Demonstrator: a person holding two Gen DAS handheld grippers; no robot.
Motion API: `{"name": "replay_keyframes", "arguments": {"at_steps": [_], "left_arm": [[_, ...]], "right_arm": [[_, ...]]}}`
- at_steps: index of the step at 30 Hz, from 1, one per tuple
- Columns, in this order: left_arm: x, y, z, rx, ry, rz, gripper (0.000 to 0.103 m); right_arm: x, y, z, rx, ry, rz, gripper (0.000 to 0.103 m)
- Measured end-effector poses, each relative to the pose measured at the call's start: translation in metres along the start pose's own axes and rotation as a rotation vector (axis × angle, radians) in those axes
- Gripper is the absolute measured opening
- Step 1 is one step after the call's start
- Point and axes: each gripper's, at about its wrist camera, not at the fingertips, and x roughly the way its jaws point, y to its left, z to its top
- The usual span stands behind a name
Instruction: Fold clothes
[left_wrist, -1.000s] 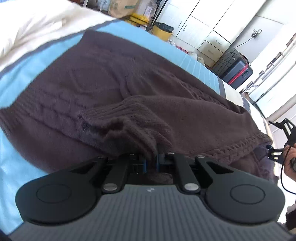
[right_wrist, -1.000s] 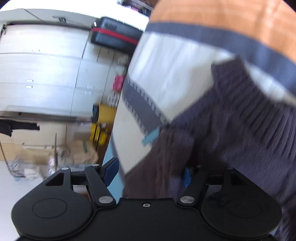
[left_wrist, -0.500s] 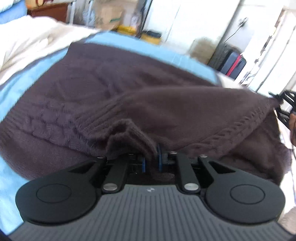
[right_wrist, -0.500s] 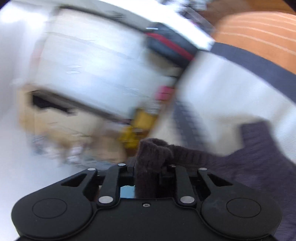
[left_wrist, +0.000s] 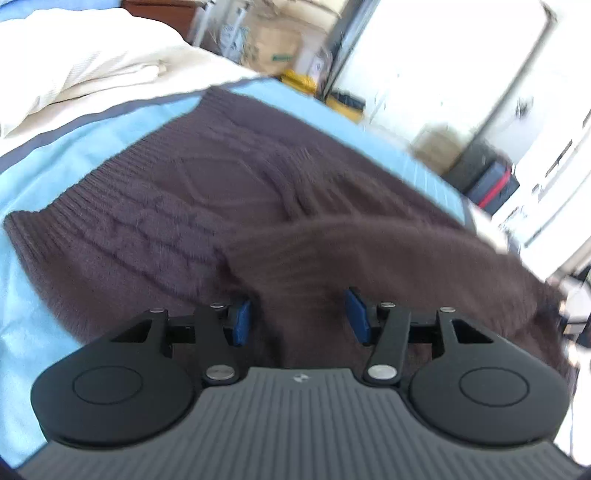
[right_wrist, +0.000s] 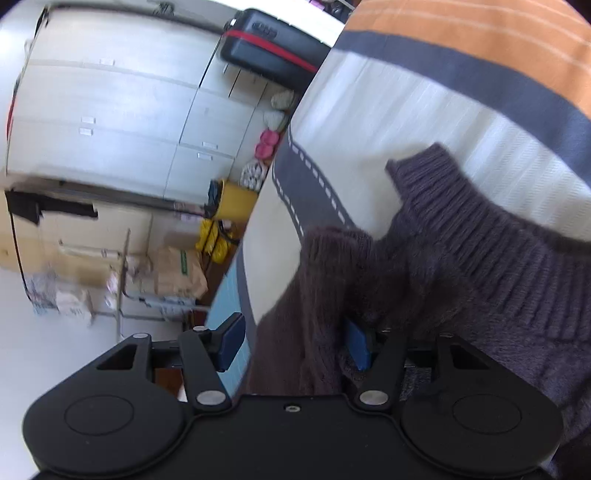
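Note:
A dark brown cable-knit sweater (left_wrist: 221, 192) lies spread on the bed's light blue sheet (left_wrist: 55, 155). One sleeve (left_wrist: 332, 251) is folded across its body and runs down between the blue pads of my left gripper (left_wrist: 299, 319). Those jaws are opening and the pads stand apart from the knit. In the right wrist view a bunched fold of the same sweater (right_wrist: 325, 266) hangs between the pads of my right gripper (right_wrist: 293, 343). Its jaws are opening too. The fold rests near the right pad and the left pad is clear of it.
A cream duvet (left_wrist: 92, 62) lies at the far left of the bed. The bed cover (right_wrist: 406, 110) has white, grey and orange stripes. Beyond the bed edge stand white cupboards (right_wrist: 110, 110), a black suitcase (right_wrist: 266, 44), a yellow bin (right_wrist: 232, 199) and a paper sack (right_wrist: 177, 273).
My left jaws were shut on the sleeve and have spread apart, so the sleeve lies loose. My right jaws pinched a sweater fold half a second ago and have opened again.

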Motion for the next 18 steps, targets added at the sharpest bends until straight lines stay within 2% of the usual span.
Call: {"name": "replay_keyframes", "arguments": {"at_steps": [1, 2, 3, 4, 5, 6, 8, 9, 11, 12, 14, 15, 17, 18], "left_arm": [[0.008, -0.001, 0.005, 0.017, 0.007, -0.012, 0.041], [0.017, -0.002, 0.01, 0.04, 0.015, -0.023, 0.028], [0.025, -0.009, 0.016, 0.098, 0.028, -0.023, 0.008], [0.028, -0.016, 0.02, 0.144, 0.015, -0.017, 0.008], [0.027, -0.025, 0.023, 0.191, -0.019, 0.0, 0.008], [0.022, -0.035, 0.027, 0.242, -0.068, 0.01, 0.008], [0.003, -0.046, 0.034, 0.281, -0.181, -0.006, 0.008], [-0.003, -0.046, 0.039, 0.252, -0.202, -0.017, 0.008], [-0.001, -0.038, 0.046, 0.16, -0.163, -0.006, 0.008], [0.008, -0.031, 0.047, 0.133, -0.118, 0.012, 0.009], [0.023, -0.017, 0.041, 0.095, -0.061, 0.063, 0.011], [0.03, -0.009, 0.038, 0.076, -0.032, 0.089, 0.02], [0.043, 0.004, 0.033, 0.04, 0.019, 0.138, 0.027], [0.036, 0.004, 0.031, 0.033, 0.004, 0.158, 0.036]], "right_arm": [[0.008, 0.001, 0.0, -0.031, -0.001, -0.004, 0.065], [0.012, -0.005, 0.0, -0.065, 0.0, 0.0, 0.064], [0.011, -0.017, -0.001, -0.089, -0.007, 0.01, 0.063], [0.014, -0.019, -0.002, -0.104, -0.032, 0.016, 0.048], [0.014, -0.017, -0.002, -0.138, -0.057, 0.006, 0.023], [0.011, -0.012, -0.002, -0.203, -0.08, -0.02, 0.015], [0.0, 0.003, -0.005, -0.351, -0.144, -0.063, 0.013], [-0.008, 0.008, -0.005, -0.407, -0.177, -0.063, 0.013], [-0.014, 0.019, -0.004, -0.456, -0.213, -0.052, 0.013], [-0.013, 0.023, -0.002, -0.461, -0.217, -0.057, 0.013], [-0.002, 0.024, 0.0, -0.464, -0.198, -0.101, 0.014], [0.006, 0.024, 0.001, -0.473, -0.181, -0.144, 0.014], [0.018, 0.023, 0.0, -0.51, -0.14, -0.247, 0.016], [0.015, 0.022, 0.001, -0.522, -0.122, -0.294, 0.016]]}}
